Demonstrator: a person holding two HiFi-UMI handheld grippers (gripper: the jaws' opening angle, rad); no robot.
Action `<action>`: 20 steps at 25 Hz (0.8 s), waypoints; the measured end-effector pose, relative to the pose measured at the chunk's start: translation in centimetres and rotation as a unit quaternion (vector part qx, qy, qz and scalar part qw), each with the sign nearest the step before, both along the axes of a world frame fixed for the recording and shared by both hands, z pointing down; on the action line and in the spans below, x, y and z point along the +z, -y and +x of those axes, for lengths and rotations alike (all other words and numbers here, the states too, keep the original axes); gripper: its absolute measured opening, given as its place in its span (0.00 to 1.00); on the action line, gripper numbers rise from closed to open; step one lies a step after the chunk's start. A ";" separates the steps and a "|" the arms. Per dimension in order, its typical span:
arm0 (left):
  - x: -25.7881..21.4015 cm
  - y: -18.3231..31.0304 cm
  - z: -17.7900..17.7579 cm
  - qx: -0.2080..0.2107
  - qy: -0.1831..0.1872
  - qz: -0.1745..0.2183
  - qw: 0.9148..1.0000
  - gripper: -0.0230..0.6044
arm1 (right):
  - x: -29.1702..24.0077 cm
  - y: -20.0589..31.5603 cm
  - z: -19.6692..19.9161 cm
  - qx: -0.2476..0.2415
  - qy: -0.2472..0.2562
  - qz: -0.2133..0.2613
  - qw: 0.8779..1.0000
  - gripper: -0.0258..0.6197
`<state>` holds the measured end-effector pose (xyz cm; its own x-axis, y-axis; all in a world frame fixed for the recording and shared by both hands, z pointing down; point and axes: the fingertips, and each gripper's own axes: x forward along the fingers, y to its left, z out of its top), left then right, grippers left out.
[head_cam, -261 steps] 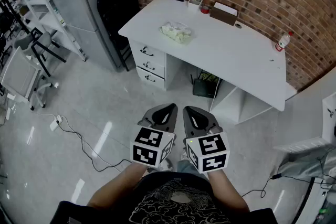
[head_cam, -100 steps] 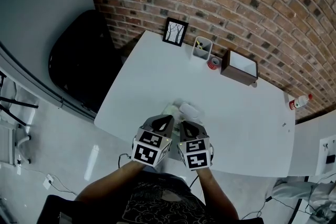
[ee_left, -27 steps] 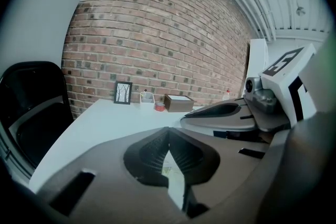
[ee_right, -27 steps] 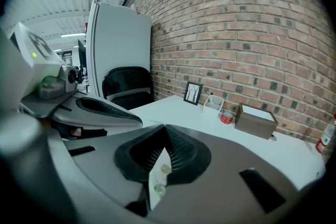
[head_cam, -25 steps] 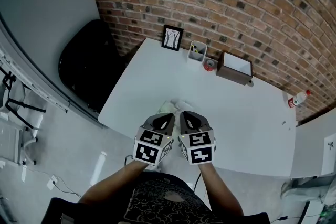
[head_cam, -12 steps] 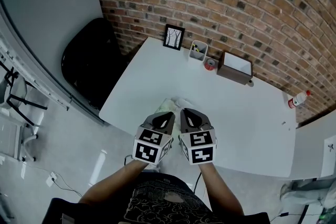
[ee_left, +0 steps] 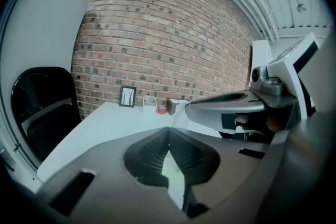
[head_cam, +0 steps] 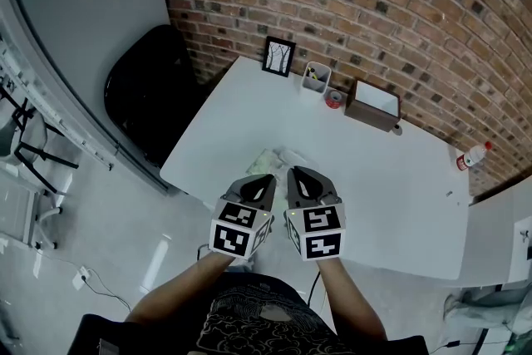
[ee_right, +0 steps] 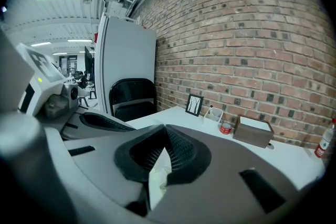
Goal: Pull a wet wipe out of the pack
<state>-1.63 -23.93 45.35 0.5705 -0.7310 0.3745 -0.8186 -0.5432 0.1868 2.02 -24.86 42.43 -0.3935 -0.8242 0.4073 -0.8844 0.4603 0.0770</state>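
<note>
The wet wipe pack [head_cam: 268, 157], pale green and white, lies near the front edge of the white desk [head_cam: 399, 195]. The gripper tips hide its near part. My left gripper [head_cam: 264, 180] and right gripper [head_cam: 299, 175] are held side by side just short of the pack and above it. In the left gripper view the left gripper [ee_left: 169, 131] has its jaws meeting at the tip with nothing between them. The right gripper [ee_right: 166, 131] is likewise shut and empty. A pale patch, probably the pack [ee_right: 157, 178], shows through the gap below its tips.
At the back of the desk, along the brick wall, stand a framed picture [head_cam: 279, 56], a white pen cup [head_cam: 317, 77], a red tape roll [head_cam: 334, 99] and a brown box [head_cam: 374, 106]. A small bottle [head_cam: 467, 157] is at the far right. A black chair [head_cam: 150, 91] stands left of the desk.
The person has walked from across the room up to the desk. Over the last second both grippers stayed shut and side by side, with the pack showing slightly more beyond their tips.
</note>
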 end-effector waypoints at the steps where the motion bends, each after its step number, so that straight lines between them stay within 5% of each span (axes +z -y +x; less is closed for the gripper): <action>1: -0.1 -0.2 0.0 -0.001 -0.001 0.001 1.000 0.06 | -0.2 -0.2 0.0 -0.001 0.000 0.002 1.000 0.07; 20: -1.5 -4.9 -0.3 -0.038 -0.006 0.018 0.999 0.06 | -1.9 -4.7 0.1 -0.029 0.013 0.021 0.999 0.07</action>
